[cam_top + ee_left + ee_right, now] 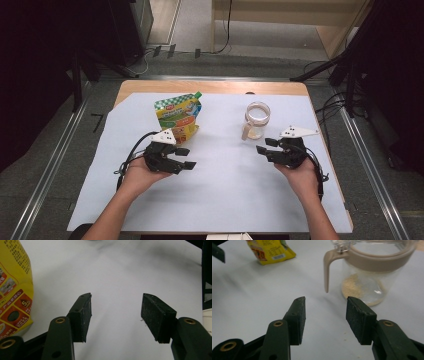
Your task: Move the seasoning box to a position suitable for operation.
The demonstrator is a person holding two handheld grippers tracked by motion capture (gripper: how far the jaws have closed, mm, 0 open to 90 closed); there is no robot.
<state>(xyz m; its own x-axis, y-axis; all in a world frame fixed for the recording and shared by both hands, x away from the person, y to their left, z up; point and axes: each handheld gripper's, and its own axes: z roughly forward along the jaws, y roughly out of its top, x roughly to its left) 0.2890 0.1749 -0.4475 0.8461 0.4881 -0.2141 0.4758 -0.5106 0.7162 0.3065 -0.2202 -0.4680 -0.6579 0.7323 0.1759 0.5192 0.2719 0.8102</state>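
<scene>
A yellow and green spouted food pouch [178,118] stands on the white sheet left of centre; its yellow side [15,290] fills the left edge of the left gripper view. A clear glass jar [257,120] with a beige collar and handle holds a little tan powder [362,288] at its bottom. My left gripper [186,157] hovers just in front of the pouch, open, nothing between its pads [83,315]. My right gripper [266,145] sits to the right of the jar and a little nearer, open and empty, with the jar [372,270] just beyond its fingertips [359,318].
A white sheet [220,190] covers most of the wooden table [210,87]. Beyond the table's far edge lie cables and dark stands on a grey floor [250,60]. A person's forearms [117,205] come in from the bottom.
</scene>
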